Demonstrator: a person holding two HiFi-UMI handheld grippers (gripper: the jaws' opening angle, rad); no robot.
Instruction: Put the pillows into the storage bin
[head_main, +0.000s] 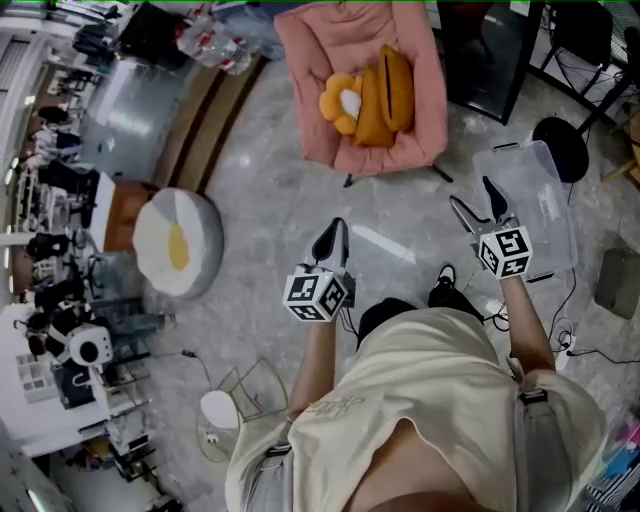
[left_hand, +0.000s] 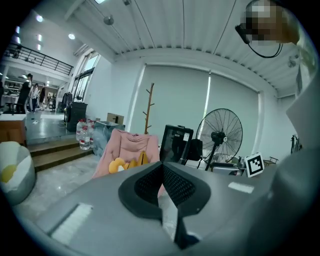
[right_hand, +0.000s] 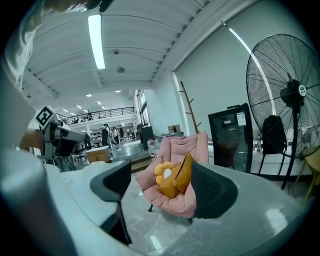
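A pink chair (head_main: 360, 150) stands ahead of me and holds two pillows. One is a yellow flower-shaped pillow (head_main: 342, 104), the other an orange pillow (head_main: 388, 92) leaning beside it. The clear storage bin (head_main: 530, 200) sits on the floor to the right. My left gripper (head_main: 338, 230) is shut with nothing between its jaws and points toward the chair, well short of it. My right gripper (head_main: 470, 192) is open and empty, hovering by the bin's near left edge. In the right gripper view, the flower pillow (right_hand: 164, 174) and the orange pillow (right_hand: 183, 172) appear far off between the fingers (right_hand: 212, 192).
A white and yellow egg-shaped pouf (head_main: 178, 243) lies on the floor to the left, near wooden steps (head_main: 205, 120). A black stool (head_main: 560, 146) stands behind the bin, with a tall fan (right_hand: 289, 95) and a black cabinet (right_hand: 230, 135) near the chair. Cables trail at the right.
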